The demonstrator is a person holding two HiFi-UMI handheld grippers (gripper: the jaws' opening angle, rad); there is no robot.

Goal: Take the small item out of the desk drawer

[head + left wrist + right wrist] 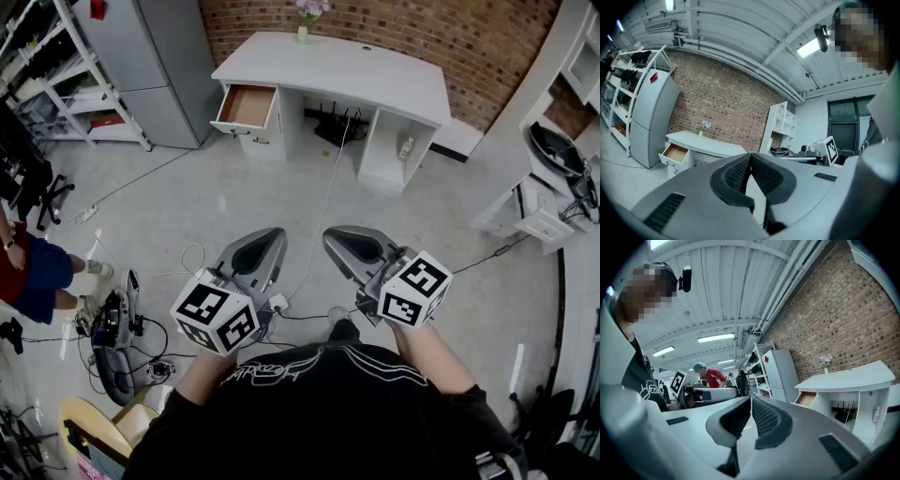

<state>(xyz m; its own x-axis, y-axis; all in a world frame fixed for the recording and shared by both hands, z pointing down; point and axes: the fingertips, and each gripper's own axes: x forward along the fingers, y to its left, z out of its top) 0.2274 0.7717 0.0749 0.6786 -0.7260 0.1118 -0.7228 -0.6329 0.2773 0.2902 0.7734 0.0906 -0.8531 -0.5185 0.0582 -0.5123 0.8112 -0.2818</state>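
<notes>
Both grippers are shut and empty right now. The left gripper [263,246] has its jaws pinched together at the tips with nothing between them, and the right gripper [343,242] looks just the same in its own view. The person holds them side by side, roughly level, standing well back from the worktop [375,80] with a wide stretch of floor [187,206] in between.

The drawer [246,105] hangs pulled out at the worktop's left end, so that part looks sorted. The item should be inside it, but honestly it can't be made out from here. The head view shows only a plain brown drawer bottom, and both gripper views see the drawer from too far off. It may be tucked against a wall or just too tiny to show.

Going by the task wording, it's probably light and easy to lift, so weight shouldn't be the issue. The catch is more likely a small thing sliding around on a smooth drawer bottom. Best guess is to open the jaws only a little, come down from above and pinch across its narrowest part with the tips. Whether it's fragile or slippery is anyone's guess until it's in view.
</notes>
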